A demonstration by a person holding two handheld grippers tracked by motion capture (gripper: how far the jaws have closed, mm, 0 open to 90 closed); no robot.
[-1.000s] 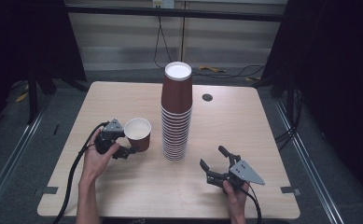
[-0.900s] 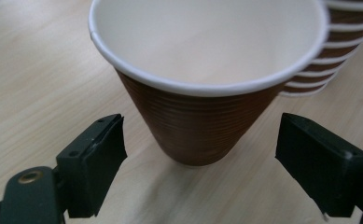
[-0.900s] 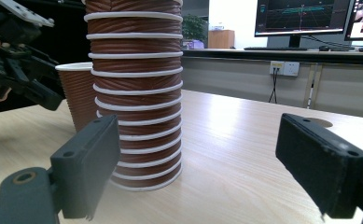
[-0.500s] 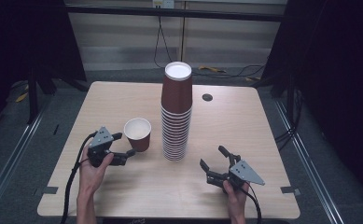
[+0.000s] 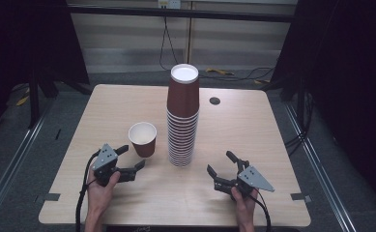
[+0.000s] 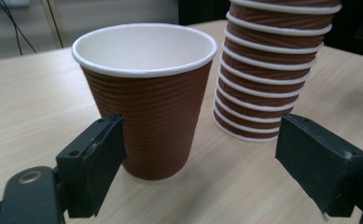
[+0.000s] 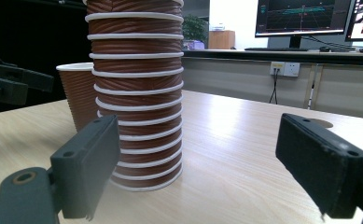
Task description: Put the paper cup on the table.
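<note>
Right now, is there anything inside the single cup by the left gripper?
The single cup stands upright beside the stack of cups. Its white inside looks empty as far down as the left gripper view shows; the very bottom is hidden by its near wall.

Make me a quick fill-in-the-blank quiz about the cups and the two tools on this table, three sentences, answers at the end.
1. The single cup stands upright with its mouth facing ____.
2. The left tool sits near that cup with its jaws ____, not gripping it.
3. The tall stack of cups stands on the table between the single cup and the ____ tool.

Missing words: up; open; right
</note>
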